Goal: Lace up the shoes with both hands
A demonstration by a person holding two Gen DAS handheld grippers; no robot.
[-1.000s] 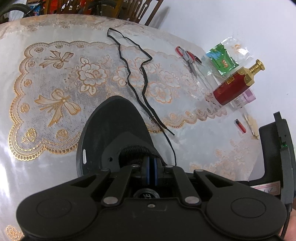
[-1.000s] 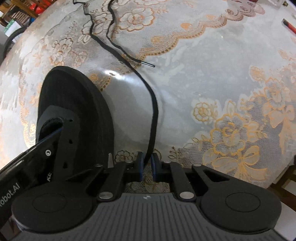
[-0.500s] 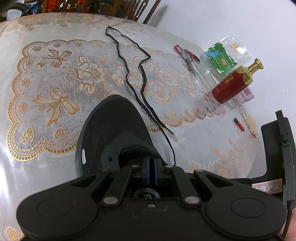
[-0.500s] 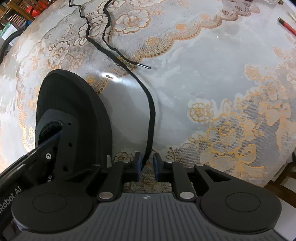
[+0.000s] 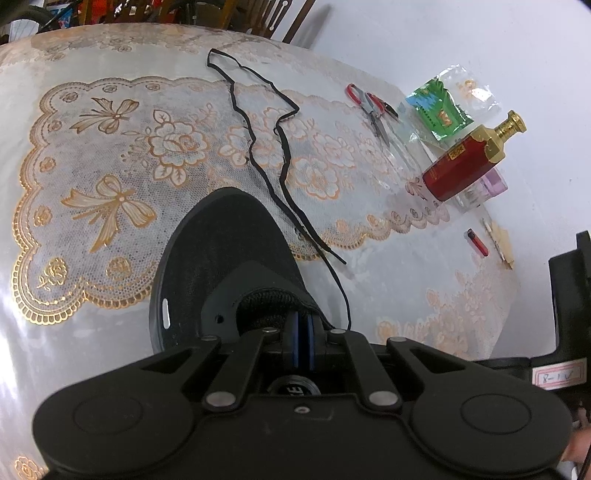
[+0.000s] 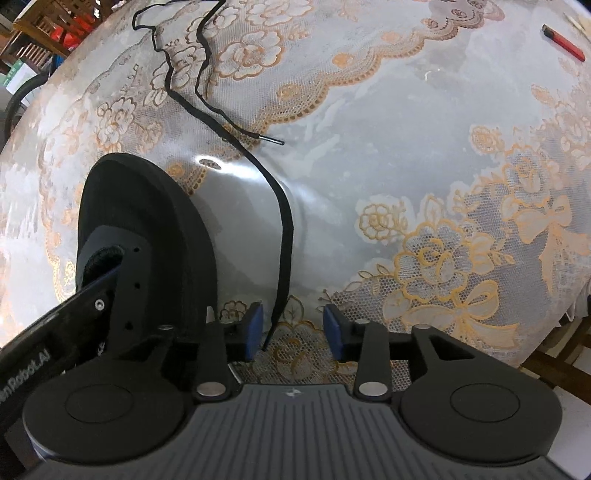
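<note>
Right tongs (image 6: 293,328) opening around lace (image 6: 282,236); shoe (image 5: 221,251) toe points away.

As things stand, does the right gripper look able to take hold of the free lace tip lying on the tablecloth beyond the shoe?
Probably yes. The right gripper is opening its tongs, with the lace loose between them, so it is free. The metal-capped tip lies on bare tablecloth, beside the shoe, nothing covering it.

Place: a lived-in home room.
Table: a lace-patterned tablecloth (image 5: 110,206) with gold flowers and bows.
Far right of the left view: scissors (image 5: 373,110), a red bottle (image 5: 461,166), a green packet (image 5: 437,110), a lighter (image 5: 477,242).
Top edge: wooden chairs (image 5: 280,18) and a bicycle wheel (image 5: 26,18).
</note>
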